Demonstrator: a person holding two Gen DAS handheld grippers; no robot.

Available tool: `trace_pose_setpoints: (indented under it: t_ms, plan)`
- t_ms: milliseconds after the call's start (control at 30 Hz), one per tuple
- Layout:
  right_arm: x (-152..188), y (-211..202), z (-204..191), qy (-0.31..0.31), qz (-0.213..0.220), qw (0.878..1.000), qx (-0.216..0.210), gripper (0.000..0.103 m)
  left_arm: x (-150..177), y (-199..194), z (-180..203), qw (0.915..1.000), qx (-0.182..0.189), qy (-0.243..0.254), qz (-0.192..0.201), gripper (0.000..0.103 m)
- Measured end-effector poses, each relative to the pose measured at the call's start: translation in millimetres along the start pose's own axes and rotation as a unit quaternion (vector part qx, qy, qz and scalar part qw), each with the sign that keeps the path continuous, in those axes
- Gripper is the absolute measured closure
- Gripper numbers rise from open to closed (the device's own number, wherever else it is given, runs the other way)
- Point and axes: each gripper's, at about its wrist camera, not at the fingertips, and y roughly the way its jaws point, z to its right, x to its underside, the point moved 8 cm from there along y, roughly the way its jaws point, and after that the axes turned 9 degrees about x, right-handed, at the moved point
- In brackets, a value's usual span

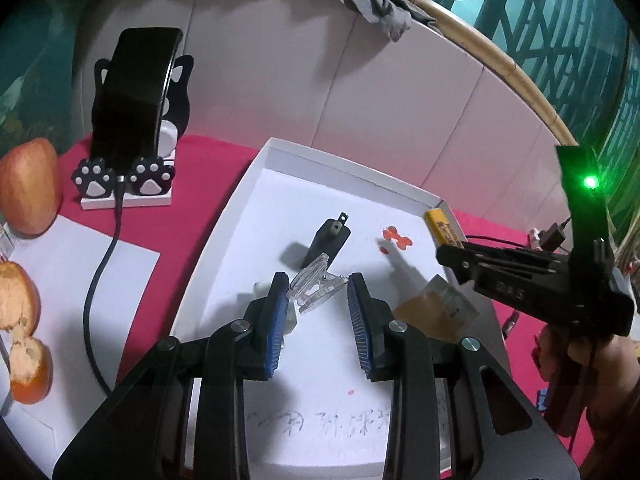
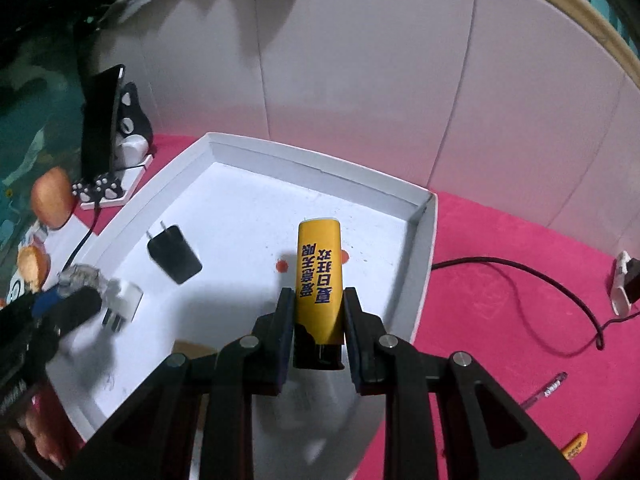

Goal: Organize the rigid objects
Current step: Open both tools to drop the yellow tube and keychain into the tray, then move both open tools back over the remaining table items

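Note:
My left gripper hangs over a white tray, its blue pads shut on a clear plastic clip. A black charger plug lies on the tray floor just beyond it. Partly hidden by the left finger is a white plug. In the right wrist view my right gripper is shut on a yellow lighter with blue print, held above the tray's right half. There the black plug and the white plug lie at the left, near the blurred left gripper.
A phone on a cat-paw stand, an apple and a peeled orange sit left of the tray on red cloth. A brown card lies in the tray. A black cable and a pen lie to the right. White panels stand behind.

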Motion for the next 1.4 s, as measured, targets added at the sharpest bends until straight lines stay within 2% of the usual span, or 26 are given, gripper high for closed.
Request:
trace_pose_setpoints:
  t_ms: [167,233,267,300,333,367,533,633,800,900,967,1067,1100,1267,1400]
  plan:
    - [-1.9,5.7,-8.2,0.002,-0.003,1.0,-0.001,0.079,-1.1,6.3,-2.3,0.9999,-0.014,-0.002,-0.005,0.071]
    - [0.3,5.2,-8.5,0.004,0.0,1.0,0.001,0.078,-0.5,6.6,-4.3,0.9998,-0.017,-0.007,-0.004,0.051]
    - [0.7,4.7,-8.7,0.005,0.001,1.0,0.001,0.068,-0.6,6.9,-5.1,0.9997,-0.022,-0.009,-0.004,0.026]
    - [1.1,2.7,-8.2,0.011,0.004,1.0,-0.005,0.047,-0.1,5.5,-7.0,0.9995,-0.031,-0.009,-0.002,0.012]
    - [-1.0,1.7,-8.4,0.013,0.017,1.0,-0.012,0.033,-0.2,3.8,-8.7,0.9991,-0.04,-0.009,0.003,0.009]
    - [-1.3,-1.1,-7.0,0.021,0.023,0.999,-0.017,0.013,0.2,1.7,-10.3,0.9989,-0.045,-0.009,0.006,0.006]
    - [-1.9,-16.3,-3.5,0.04,0.045,0.998,-0.022,0.01,2.8,-9.2,-18.9,0.9967,-0.077,-0.02,0.02,0.006]
    - [3.6,-30.1,-1.3,0.058,0.054,0.996,-0.039,0.007,3.6,-18.0,-15.1,0.9958,-0.084,-0.012,0.032,0.006]
    - [25.0,-49.8,2.8,0.055,0.056,0.995,-0.066,0.007,9.2,-36.9,-5.8,0.9959,-0.076,-0.008,0.048,0.006]
    - [38.4,-67.9,17.9,0.081,0.065,0.991,-0.084,0.007,12.2,-46.5,3.9,0.9963,-0.066,-0.005,0.056,0.006]
    - [45.9,-86.5,34.3,0.113,0.081,0.985,-0.105,0.007,11.6,-52.2,14.1,0.9965,-0.056,0.004,0.062,0.006]
    - [53.3,-118.1,61.8,0.15,0.119,0.975,-0.113,0.006,9.7,-58.8,34.2,0.9962,-0.04,0.024,0.074,0.006]
    - [55.4,-129.7,71.5,0.158,0.135,0.972,-0.11,0.0,9.4,-59.8,39.3,0.9961,-0.036,0.028,0.076,0.006]
    - [68.2,-207.1,130.3,0.192,0.26,0.945,-0.046,0.0,13.2,-62.8,81.3,0.9945,0.001,0.066,0.081,0.006]
    - [83.7,-248.0,176.0,0.234,0.316,0.918,-0.041,0.0,21.8,-62.5,118.0,0.9908,0.029,0.109,0.076,0.006]
